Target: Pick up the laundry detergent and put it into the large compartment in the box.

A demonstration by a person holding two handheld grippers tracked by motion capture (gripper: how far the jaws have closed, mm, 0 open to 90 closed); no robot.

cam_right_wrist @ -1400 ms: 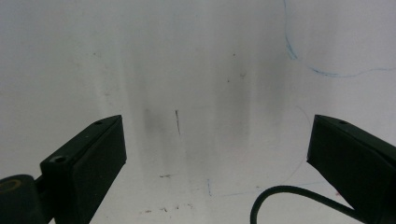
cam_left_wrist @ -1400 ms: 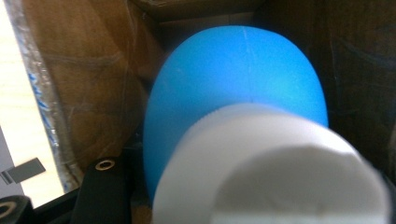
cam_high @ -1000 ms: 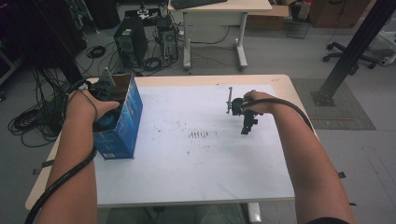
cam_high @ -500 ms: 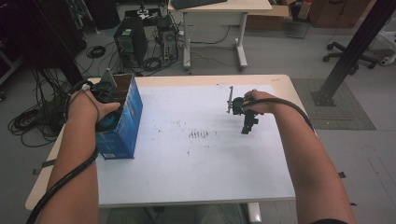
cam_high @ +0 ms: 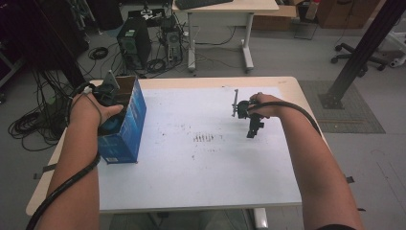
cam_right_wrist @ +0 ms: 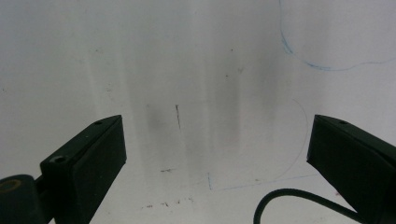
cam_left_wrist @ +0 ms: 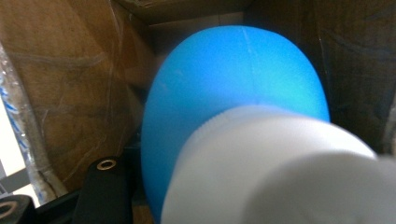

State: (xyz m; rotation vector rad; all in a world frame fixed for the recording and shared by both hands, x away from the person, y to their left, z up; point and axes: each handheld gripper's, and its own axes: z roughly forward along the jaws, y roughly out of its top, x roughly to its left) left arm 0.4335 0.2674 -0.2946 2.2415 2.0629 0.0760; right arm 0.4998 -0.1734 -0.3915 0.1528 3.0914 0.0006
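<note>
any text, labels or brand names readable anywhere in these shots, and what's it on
None can be read.
Blue box: pale print near its lower edge in the high view, too small and blurred to read.
White table sheet: dark smudges and faint blue pen lines, marks rather than words.
Blue and white bottle in the left gripper view: no label visible.
Cardboard boxes on the floor at the far right: no legible print.

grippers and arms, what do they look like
Both grippers are black: the right gripper has two flat, blocky jaws with small screw holes; the left gripper carries a grey plate. A black cable trails along each forearm, the left one spiral-wrapped. The forearms are bare of sleeves.
</note>
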